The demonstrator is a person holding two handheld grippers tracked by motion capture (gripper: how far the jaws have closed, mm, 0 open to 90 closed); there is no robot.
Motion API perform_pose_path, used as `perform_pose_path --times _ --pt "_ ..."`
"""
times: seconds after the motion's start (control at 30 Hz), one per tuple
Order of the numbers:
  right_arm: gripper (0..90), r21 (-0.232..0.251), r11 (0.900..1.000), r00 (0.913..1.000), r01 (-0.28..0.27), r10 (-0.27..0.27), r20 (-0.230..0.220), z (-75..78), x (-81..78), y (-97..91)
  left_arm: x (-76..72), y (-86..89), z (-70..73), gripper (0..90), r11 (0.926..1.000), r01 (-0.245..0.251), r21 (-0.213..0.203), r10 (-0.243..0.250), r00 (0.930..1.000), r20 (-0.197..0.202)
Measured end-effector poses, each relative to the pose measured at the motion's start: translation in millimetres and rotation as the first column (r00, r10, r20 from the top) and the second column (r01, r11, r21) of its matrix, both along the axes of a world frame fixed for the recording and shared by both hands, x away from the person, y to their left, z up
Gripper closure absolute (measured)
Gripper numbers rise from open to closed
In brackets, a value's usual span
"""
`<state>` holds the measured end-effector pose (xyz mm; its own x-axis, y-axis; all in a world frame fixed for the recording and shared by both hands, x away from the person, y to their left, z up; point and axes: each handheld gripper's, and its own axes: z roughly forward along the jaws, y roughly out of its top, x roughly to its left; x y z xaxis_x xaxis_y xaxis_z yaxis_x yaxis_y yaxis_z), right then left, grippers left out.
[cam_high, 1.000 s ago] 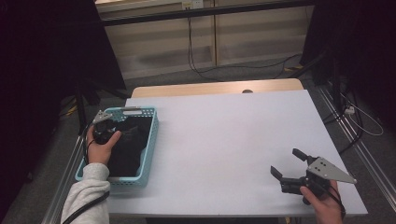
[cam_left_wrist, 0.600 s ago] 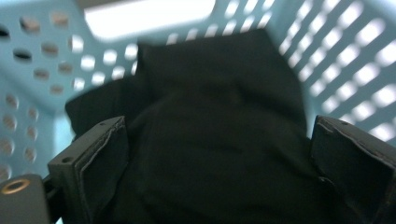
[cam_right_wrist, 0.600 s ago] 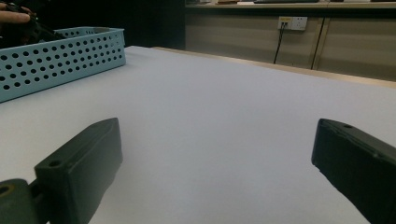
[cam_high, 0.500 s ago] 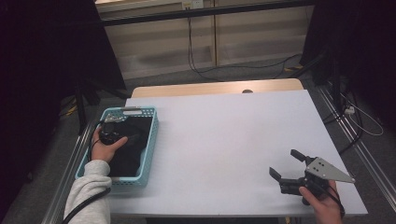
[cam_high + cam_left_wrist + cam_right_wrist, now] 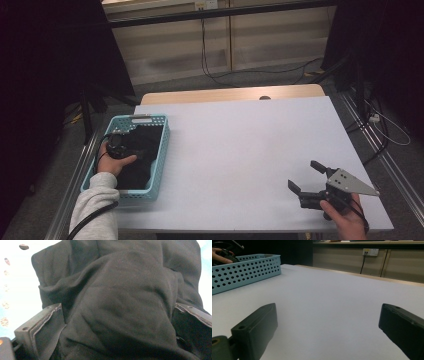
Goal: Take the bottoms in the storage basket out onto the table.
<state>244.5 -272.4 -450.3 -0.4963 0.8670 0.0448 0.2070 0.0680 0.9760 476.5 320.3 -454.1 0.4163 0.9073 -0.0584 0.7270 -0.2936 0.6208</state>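
A light-blue perforated basket stands at the table's left edge with a crumpled black cloth inside it. A person's left hand holds my left gripper down in the basket, pressed into the cloth. In the left gripper view the black cloth bulges up between the two wide-apart jaws of my left gripper, which are not closed on it. My right gripper rests low at the table's near right corner, open, with nothing between its fingers. In the right gripper view my right gripper faces bare table.
The white table stretches between the basket and the right hand. The basket lies far left in the right gripper view. A wooden strip borders the far edge. Cables trail on the floor at the right.
The left hand has pushed its gripper a little right and deeper into the black cloth in the basket. The right gripper has hardly moved.
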Motion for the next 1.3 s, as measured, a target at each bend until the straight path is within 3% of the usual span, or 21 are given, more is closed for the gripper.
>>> perform_pose_path --times 0.23,0.63,0.83,1.13,1.27,1.3 --pt "1.4 -0.002 1.0000 1.0000 -0.005 0.005 -0.002 -0.9 0.2 0.4 -2.7 1.1 -2.7 0.0 0.9997 -0.015 -0.020 0.015 0.9997 0.019" --pt "1.4 -0.003 1.0000 1.0000 -0.004 0.004 0.000 -0.3 0.1 1.1 -4.0 -6.5 -2.1 0.0 0.9993 -0.036 -0.010 0.036 0.9993 -0.008" --pt "1.5 -0.002 1.0000 1.0000 -0.003 0.003 0.002 0.4 -0.6 -0.1 -5.1 -12.9 -1.6 1.3 0.9999 -0.002 0.012 0.002 0.9998 -0.017" --pt "1.6 -0.004 1.0000 1.0000 -0.003 0.003 0.003 0.9 -0.3 0.9 -6.9 -16.4 3.4 16.2 0.9999 0.013 0.000 -0.013 0.9995 -0.030" --pt "1.6 -0.005 1.0000 1.0000 -0.005 0.005 0.005 1.2 -0.7 1.0 -7.7 -18.2 8.2 41.3 0.9998 0.005 -0.018 -0.006 0.9991 -0.042" --pt "1.6 -0.004 1.0000 1.0000 -0.005 0.006 0.005 1.5 -0.8 1.1 -8.1 -19.7 7.9 41.3 0.9998 -0.005 -0.017 0.004 0.9994 -0.035"
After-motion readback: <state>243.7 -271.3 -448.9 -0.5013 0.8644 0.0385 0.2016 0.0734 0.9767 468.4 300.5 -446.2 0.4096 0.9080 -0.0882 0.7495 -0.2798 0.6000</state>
